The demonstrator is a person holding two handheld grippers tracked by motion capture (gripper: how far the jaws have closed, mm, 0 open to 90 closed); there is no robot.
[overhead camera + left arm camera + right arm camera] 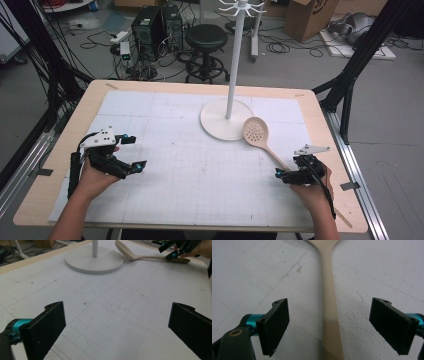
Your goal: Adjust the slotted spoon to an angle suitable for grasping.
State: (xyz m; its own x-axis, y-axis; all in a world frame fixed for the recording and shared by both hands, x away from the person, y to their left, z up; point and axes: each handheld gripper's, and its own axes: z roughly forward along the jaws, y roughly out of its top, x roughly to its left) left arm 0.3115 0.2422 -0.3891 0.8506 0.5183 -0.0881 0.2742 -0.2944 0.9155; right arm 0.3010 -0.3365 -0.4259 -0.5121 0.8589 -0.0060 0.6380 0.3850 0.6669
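i see a wooden table [60,150] covered by a white gridded mat [200,175]. on the mat stands a white rack [231,75], a pole rising from a round base [93,262], with hooks at the top.

a pale slotted spoon [256,134] lies just right of the base, its perforated bowl close to the base rim and its handle [329,315] running toward my right hand [315,192].

my right gripper [283,175] is at the handle. in the right gripper view its jaws stand wide apart, one on each side of the handle, neither touching it. it grips nothing.

my left gripper [134,152] sits over the left side of the mat, well apart from the spoon. its jaws are spread wide too, with bare mat between them in the left gripper view. that view also shows the right gripper far off by the handle end.
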